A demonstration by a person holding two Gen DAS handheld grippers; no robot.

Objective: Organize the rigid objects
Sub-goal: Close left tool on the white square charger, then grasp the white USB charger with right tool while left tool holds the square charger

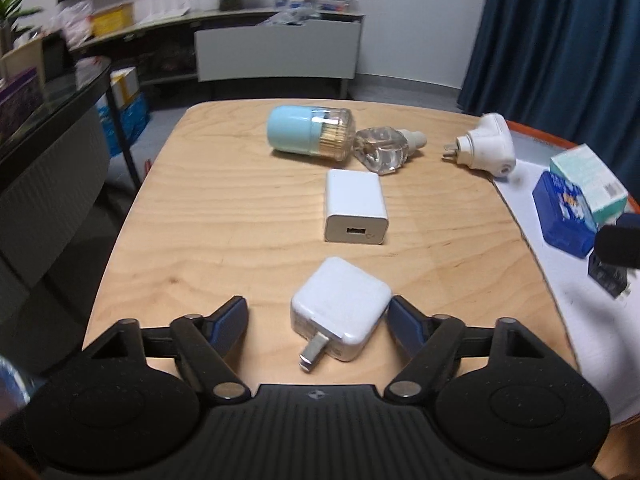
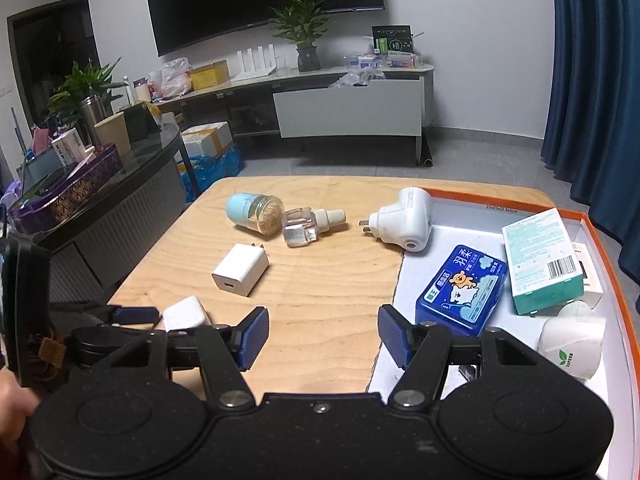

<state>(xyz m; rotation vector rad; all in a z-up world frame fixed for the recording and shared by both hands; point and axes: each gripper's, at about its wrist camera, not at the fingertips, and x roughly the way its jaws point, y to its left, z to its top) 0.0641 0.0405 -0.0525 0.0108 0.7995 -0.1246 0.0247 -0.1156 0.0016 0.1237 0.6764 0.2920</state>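
Observation:
My left gripper [image 1: 318, 320] is open over the near part of the wooden table [image 1: 224, 216]. A square white charger [image 1: 340, 312] with its prongs toward me lies between its fingers, close to the right finger [image 1: 404, 322]. A second white USB charger [image 1: 355, 206] lies farther on, then a blue-capped toothpick jar [image 1: 310, 132] on its side, a clear glass bottle [image 1: 382, 148] and a white plug-in device [image 1: 486, 146]. My right gripper [image 2: 322, 334] is open and empty above the table's near edge, beside the orange-rimmed box [image 2: 610, 264]. The left gripper [image 2: 132, 314] shows at its left, with the square charger [image 2: 186, 312].
The box holds a blue tissue pack [image 2: 462, 288], a teal carton [image 2: 542, 260], a white cup-like roll [image 2: 572, 342] and a dark item. A dark glass side table [image 2: 100, 200] stands left of the table. A TV cabinet [image 2: 344, 104] and a blue curtain [image 2: 592, 80] are behind.

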